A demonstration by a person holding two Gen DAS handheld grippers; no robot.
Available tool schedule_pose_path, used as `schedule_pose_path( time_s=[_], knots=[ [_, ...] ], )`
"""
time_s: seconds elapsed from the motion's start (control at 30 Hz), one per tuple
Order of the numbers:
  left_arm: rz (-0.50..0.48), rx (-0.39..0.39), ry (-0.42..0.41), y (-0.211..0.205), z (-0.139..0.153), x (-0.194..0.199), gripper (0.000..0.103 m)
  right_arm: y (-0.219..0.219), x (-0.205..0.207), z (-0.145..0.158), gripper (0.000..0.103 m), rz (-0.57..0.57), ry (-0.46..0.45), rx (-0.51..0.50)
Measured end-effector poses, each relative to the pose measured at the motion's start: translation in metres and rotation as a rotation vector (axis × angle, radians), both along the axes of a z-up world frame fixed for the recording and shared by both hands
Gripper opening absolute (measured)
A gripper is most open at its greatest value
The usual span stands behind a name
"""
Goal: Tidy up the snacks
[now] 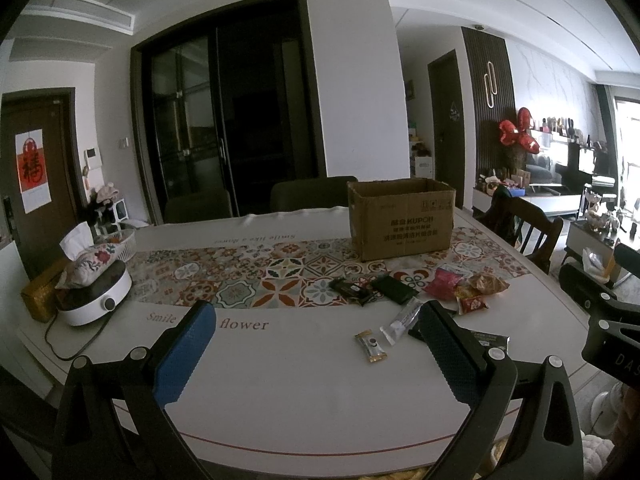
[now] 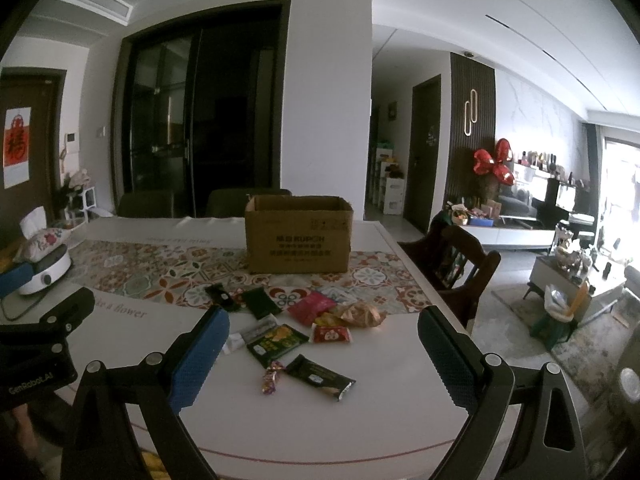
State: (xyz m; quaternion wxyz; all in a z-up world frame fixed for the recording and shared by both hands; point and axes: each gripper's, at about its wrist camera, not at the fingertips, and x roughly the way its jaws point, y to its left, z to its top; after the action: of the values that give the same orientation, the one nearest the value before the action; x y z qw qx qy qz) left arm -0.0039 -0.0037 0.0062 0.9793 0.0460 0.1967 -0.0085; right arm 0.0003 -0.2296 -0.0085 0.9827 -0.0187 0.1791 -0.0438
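Several wrapped snacks lie loose near the table's front: a black bar (image 2: pixel 320 377), a green packet (image 2: pixel 277 341), a pink pouch (image 2: pixel 311 307), a red packet (image 2: pixel 331 334), a foil candy (image 2: pixel 272 377) and a dark green pack (image 2: pixel 260 302). The left wrist view shows a small gold-edged packet (image 1: pixel 371 345) and a white sachet (image 1: pixel 401 321). An open cardboard box (image 2: pixel 299 233) stands upright behind them. My left gripper (image 1: pixel 314 338) is open and empty above the table. My right gripper (image 2: pixel 324 346) is open and empty, hovering over the snacks.
The table (image 1: pixel 280 380) carries a patterned runner (image 2: pixel 172 272). At the left sit a white round cooker (image 1: pixel 94 300) with a tissue pouch (image 1: pixel 90 258) on top. A wooden chair (image 2: pixel 456 268) stands at the right edge, dark chairs behind the box.
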Motion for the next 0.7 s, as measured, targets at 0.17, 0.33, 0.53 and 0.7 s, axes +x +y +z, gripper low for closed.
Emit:
schedule_pose_path(
  time_s=[0.17, 0.33, 0.53, 0.7],
  knots=[
    [0.0, 0.001, 0.0, 0.0, 0.0, 0.0, 0.103, -0.001, 0.0, 0.0, 0.096, 0.0, -0.001, -0.001],
    [-0.001, 0.001, 0.0, 0.0, 0.0, 0.0, 0.103, -0.001, -0.001, 0.0, 0.096, 0.0, -0.001, 0.0],
    [-0.005, -0.002, 0.016, 0.001, 0.007, 0.005, 0.103, -0.002, -0.002, 0.004, 0.096, -0.002, 0.003, 0.001],
    [-0.01, -0.004, 0.058, 0.003, 0.003, 0.018, 0.103, -0.002, 0.005, 0.002, 0.096, 0.003, 0.038, 0.006]
  ],
)
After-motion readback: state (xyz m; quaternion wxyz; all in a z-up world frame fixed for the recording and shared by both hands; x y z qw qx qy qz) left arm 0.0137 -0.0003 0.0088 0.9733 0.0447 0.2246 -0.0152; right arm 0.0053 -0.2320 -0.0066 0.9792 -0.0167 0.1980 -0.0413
